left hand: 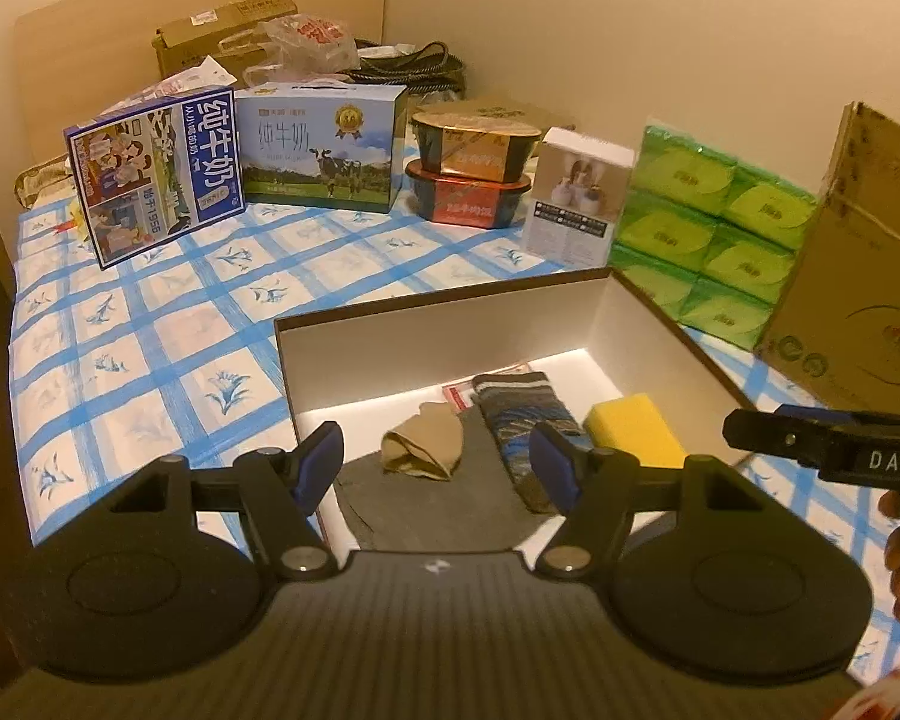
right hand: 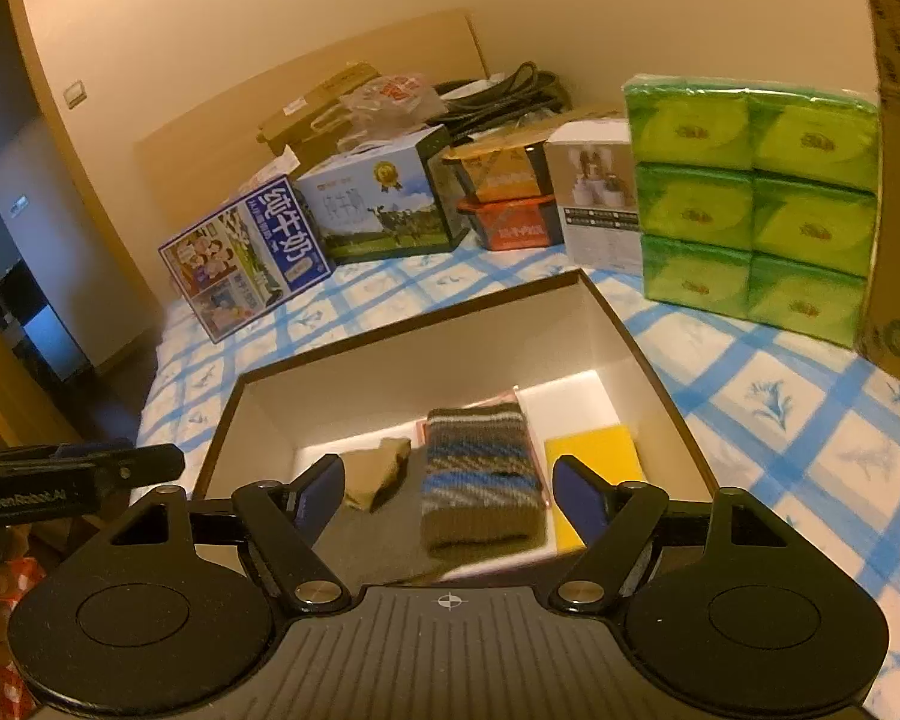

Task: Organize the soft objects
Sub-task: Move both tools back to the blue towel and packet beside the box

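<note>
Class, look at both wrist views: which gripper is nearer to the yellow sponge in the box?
Right. The right gripper hovers open over the box's near end, the yellow sponge just beyond its right finger. The left gripper, open, sits further left, nearer the beige cloth.

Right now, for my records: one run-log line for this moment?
left gripper: open, empty | right gripper: open, empty | box: sock, sponge, cloth

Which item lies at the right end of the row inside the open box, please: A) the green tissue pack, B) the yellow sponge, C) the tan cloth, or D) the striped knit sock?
B: the yellow sponge lies right of the striped knit sock and the tan cloth inside the open box.
</note>
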Demonstrator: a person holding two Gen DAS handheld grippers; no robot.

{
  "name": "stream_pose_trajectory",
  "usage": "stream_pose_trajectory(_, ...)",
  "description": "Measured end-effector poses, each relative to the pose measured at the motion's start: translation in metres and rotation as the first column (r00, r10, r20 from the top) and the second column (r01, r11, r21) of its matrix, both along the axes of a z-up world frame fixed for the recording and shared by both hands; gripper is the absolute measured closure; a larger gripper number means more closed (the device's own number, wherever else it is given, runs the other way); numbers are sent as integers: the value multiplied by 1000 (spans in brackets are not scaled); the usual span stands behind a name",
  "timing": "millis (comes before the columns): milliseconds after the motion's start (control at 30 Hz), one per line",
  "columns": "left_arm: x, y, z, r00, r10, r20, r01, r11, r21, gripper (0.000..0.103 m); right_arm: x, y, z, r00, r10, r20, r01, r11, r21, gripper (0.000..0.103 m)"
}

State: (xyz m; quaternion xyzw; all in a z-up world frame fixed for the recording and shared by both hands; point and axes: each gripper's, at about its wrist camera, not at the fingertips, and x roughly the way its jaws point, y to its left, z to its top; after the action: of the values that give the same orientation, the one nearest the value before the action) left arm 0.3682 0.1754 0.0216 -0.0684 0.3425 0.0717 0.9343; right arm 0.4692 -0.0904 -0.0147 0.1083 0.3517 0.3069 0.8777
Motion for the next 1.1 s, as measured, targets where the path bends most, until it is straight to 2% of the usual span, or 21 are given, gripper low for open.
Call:
stream_pose_trajectory(467, -75, -33, 23, 999, -16, 31, 17, 1000, -26, 36, -70, -48, 28, 999, -50, 21, 48, 997, 60, 25)
stream_pose_trajectory(867, -140, -70, 31, 999, -44, 22, 45, 998, -53, 36, -140, -86, 30, 996, -88, -6, 88, 995, 41, 25)
stream_pose_trajectory(1100, -174, -96, 28, 997, -77, 2, 77, 995, -55, 36, -182, -104, 26, 996, -85, -20, 86, 994, 63, 25)
